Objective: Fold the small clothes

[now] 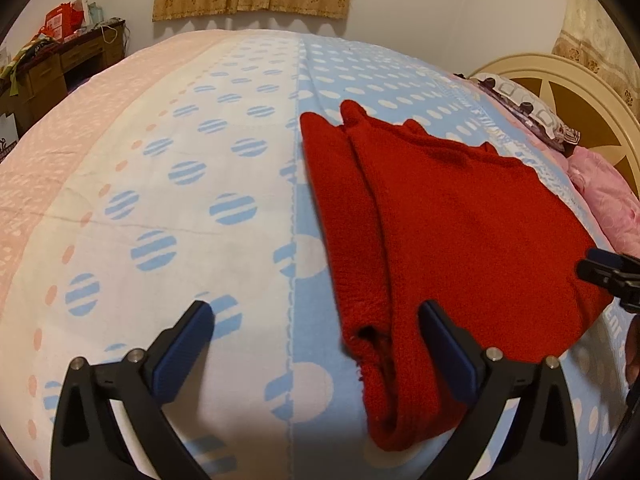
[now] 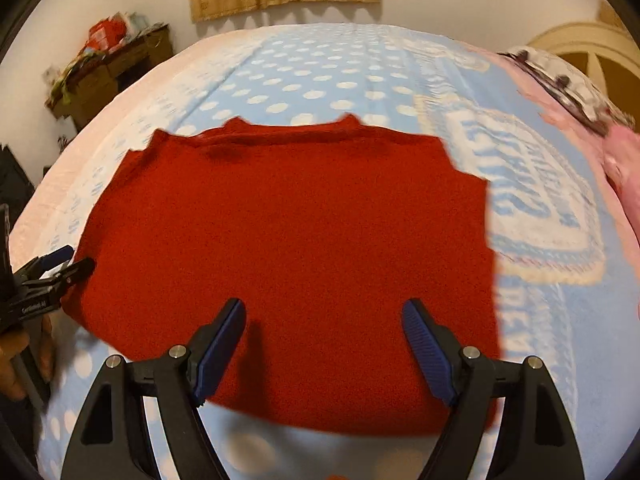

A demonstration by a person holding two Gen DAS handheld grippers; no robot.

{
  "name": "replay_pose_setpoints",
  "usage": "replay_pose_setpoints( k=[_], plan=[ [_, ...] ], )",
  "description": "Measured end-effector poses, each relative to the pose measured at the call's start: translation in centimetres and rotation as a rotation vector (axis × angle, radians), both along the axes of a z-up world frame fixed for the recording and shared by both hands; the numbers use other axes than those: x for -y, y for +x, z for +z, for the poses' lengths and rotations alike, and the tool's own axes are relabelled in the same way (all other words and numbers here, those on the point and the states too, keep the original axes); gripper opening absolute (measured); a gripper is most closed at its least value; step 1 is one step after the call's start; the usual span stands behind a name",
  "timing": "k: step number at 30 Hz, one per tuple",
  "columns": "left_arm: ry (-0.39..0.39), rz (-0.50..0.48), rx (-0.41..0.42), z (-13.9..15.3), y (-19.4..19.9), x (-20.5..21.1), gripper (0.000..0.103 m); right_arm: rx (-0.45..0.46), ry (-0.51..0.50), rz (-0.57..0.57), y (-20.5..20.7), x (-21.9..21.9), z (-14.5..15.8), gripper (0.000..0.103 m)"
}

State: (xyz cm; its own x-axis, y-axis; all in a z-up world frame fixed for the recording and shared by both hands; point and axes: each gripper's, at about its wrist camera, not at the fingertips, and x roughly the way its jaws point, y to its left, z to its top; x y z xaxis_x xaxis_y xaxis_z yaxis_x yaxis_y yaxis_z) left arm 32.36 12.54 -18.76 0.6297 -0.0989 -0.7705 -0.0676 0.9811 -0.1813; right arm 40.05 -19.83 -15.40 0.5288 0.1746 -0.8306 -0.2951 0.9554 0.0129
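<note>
A red knitted garment (image 1: 460, 220) lies folded on the bed, with a sleeve doubled along its left side. My left gripper (image 1: 316, 316) stands wide open low over the garment's near left corner. That folded edge lies between its fingers, and neither pad presses on it. In the right wrist view the garment (image 2: 288, 220) spreads flat, with its neckline at the far edge. My right gripper (image 2: 322, 316) hovers open over its near hem with nothing pinched. Each gripper shows in the other's view: the right gripper (image 1: 604, 276) at the garment's right edge, the left gripper (image 2: 60, 268) at its left edge.
The bedspread (image 1: 224, 208) is blue and white with dots and has a pink strip on the left. A pillow (image 1: 532, 112) and a pink quilt (image 1: 604, 196) lie by the cream headboard (image 1: 592, 92) on the right. A cluttered wooden desk (image 1: 52, 68) stands at the back left.
</note>
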Motion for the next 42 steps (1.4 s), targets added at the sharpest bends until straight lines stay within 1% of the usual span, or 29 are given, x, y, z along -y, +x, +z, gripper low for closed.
replay_pose_setpoints(
  k=[2, 4, 6, 7, 9, 11, 13, 16, 19, 20, 22, 24, 26, 27, 31, 33, 37, 42],
  plan=[
    [-0.002, 0.0, 0.0, 0.0, 0.0, 0.0, 0.103, 0.008, -0.006, 0.037, 0.3, -2.2, -0.3, 0.081],
    [-0.005, 0.0, -0.001, 0.0, 0.0, 0.0, 0.103, 0.028, -0.052, 0.066, 0.5, -4.4, -0.9, 0.081],
    [-0.01, 0.0, 0.0, 0.0, 0.0, 0.0, 0.103, 0.016, -0.068, 0.081, 1.0, -5.8, -2.2, 0.081],
    [-0.011, -0.001, 0.0, 0.0, 0.0, -0.1, 0.103, 0.01, -0.062, 0.074, 1.1, -6.0, -2.7, 0.081],
    [-0.012, -0.001, 0.001, 0.0, 0.0, -0.1, 0.103, 0.041, -0.028, 0.048, 1.2, -5.7, -3.3, 0.084],
    [-0.011, -0.001, 0.001, 0.0, -0.1, -0.1, 0.103, 0.053, -0.012, 0.045, 1.0, -5.5, -3.5, 0.085],
    [-0.017, 0.0, 0.001, 0.0, 0.0, -0.1, 0.103, 0.051, -0.016, 0.048, 0.9, -5.4, -3.3, 0.085],
    [-0.049, 0.006, 0.004, 0.3, -0.2, -0.7, 0.103, 0.057, -0.011, 0.039, 0.4, -5.3, -2.7, 0.085],
    [-0.072, 0.037, 0.019, 1.0, -0.8, -1.6, 0.103, 0.069, -0.012, 0.049, -1.0, -5.3, -2.1, 0.085],
    [-0.077, 0.049, 0.032, 1.3, -1.1, -2.0, 0.103, 0.077, -0.012, 0.068, -1.6, -5.6, -1.8, 0.085],
    [-0.06, 0.074, 0.065, 1.9, -1.6, -2.6, 0.103, 0.103, -0.025, 0.112, -2.8, -6.3, -1.1, 0.085],
    [-0.032, 0.095, 0.07, 2.0, -1.6, -3.4, 0.103, 0.129, -0.047, 0.15, -3.8, -7.2, -0.7, 0.085],
    [-0.023, 0.12, 0.066, 1.8, -1.4, -4.1, 0.103, 0.156, -0.061, 0.206, -5.0, -8.6, -0.3, 0.085],
    [-0.031, 0.136, 0.06, 1.7, -1.3, -4.7, 0.103, 0.162, -0.066, 0.228, -5.4, -9.1, -0.2, 0.085],
    [-0.107, 0.188, 0.061, 1.1, -1.4, -6.3, 0.103, 0.159, -0.097, 0.316, -6.8, -11.7, -0.8, 0.085],
    [-0.114, 0.191, 0.068, 1.1, -1.6, -6.4, 0.103, 0.171, -0.108, 0.354, -7.6, -12.6, -0.9, 0.085],
    [-0.102, 0.177, 0.056, 0.8, -1.4, -6.1, 0.103, 0.172, -0.139, 0.43, -8.8, -14.6, -1.6, 0.085],
    [-0.107, 0.173, 0.026, 0.3, -1.0, -6.1, 0.103, 0.207, -0.186, 0.546, -10.8, -17.3, -2.2, 0.085]
  ],
)
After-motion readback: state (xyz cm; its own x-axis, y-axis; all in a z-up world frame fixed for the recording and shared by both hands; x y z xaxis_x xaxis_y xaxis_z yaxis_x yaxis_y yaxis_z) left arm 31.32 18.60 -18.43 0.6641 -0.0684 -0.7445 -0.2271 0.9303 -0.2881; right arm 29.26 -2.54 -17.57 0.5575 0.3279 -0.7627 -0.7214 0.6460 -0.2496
